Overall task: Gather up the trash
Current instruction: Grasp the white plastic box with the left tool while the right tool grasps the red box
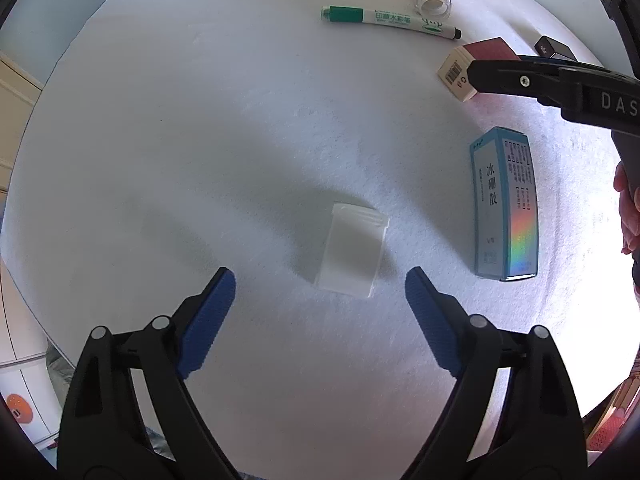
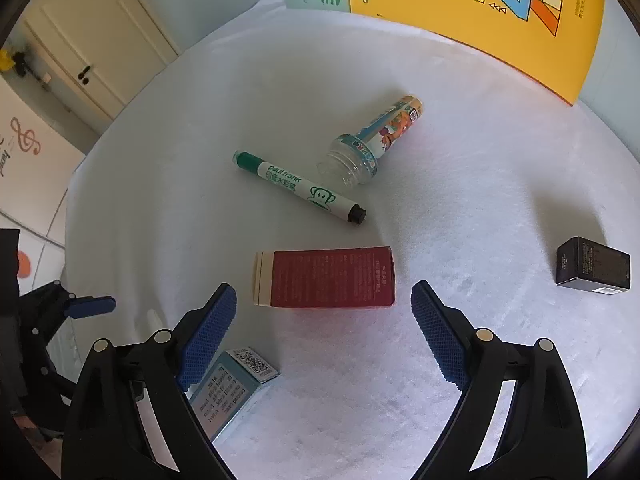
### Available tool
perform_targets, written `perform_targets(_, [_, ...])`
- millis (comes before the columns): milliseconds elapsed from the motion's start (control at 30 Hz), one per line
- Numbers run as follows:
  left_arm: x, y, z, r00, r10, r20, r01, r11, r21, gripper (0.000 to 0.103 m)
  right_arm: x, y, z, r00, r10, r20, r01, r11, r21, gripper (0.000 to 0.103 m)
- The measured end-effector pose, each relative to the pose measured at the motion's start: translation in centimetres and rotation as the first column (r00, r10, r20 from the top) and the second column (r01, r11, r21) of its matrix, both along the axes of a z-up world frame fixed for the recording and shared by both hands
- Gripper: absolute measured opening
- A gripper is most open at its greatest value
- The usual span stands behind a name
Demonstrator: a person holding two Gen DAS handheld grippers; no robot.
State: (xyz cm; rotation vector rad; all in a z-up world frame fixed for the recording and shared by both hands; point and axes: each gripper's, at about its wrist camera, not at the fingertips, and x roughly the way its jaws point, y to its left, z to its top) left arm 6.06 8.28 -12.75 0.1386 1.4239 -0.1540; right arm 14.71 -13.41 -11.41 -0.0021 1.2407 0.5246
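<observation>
A small white plastic box lies on the white cloth of the round table. My left gripper hangs straight above it, open, its blue pads either side of the box's near end and not touching it. A red and cream carton lies flat in the right wrist view. My right gripper stands open just above it with nothing gripped. One finger of the right gripper crosses the same carton in the left wrist view.
A light blue carton lies right of the white box. A green marker, a small clear bottle and a black box lie farther out. A yellow book stands at the table's far edge. A hand shows at the right.
</observation>
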Motion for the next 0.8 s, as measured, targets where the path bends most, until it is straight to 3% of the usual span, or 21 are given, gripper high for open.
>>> perform_targets(200, [0.8, 0.4, -0.2, 1.0, -0.001, -0.001, 0.001, 1.0, -0.015, 0.072, 0.0, 0.1, -0.1, 1.0, -0.019, 0.015, 0.019, 1.0, 0.004, 0.085])
perform_targets(267, [1.0, 0.4, -0.1, 1.0, -0.017, 0.008, 0.017, 1.0, -0.014, 0.067, 0.1, 0.4, -0.1, 1.0, -0.023, 0.017, 0.023, 1.0, -0.002, 0.076])
perform_targets(367, [1.3, 0.7, 0.2, 1.0, -0.022, 0.022, 0.022, 1.0, -0.021, 0.054, 0.1, 0.7, 0.0, 0.999, -0.02, 0.025, 0.02, 1.0, -0.012, 0.073])
perform_targets(467, [1.7, 1.2, 0.5, 1.0, -0.012, 0.028, 0.013, 0.999, -0.03, 0.028, -0.1, 1.0, 0.2, 0.999, -0.018, 0.033, 0.019, 1.0, -0.018, 0.072])
perform_targets(800, [0.9, 3.3, 1.4, 0.999, 0.017, 0.031, -0.015, 0.998, -0.056, 0.027, -1.0, 0.0, 2.1, 0.997, -0.045, 0.058, 0.044, 0.999, 0.015, 0.072])
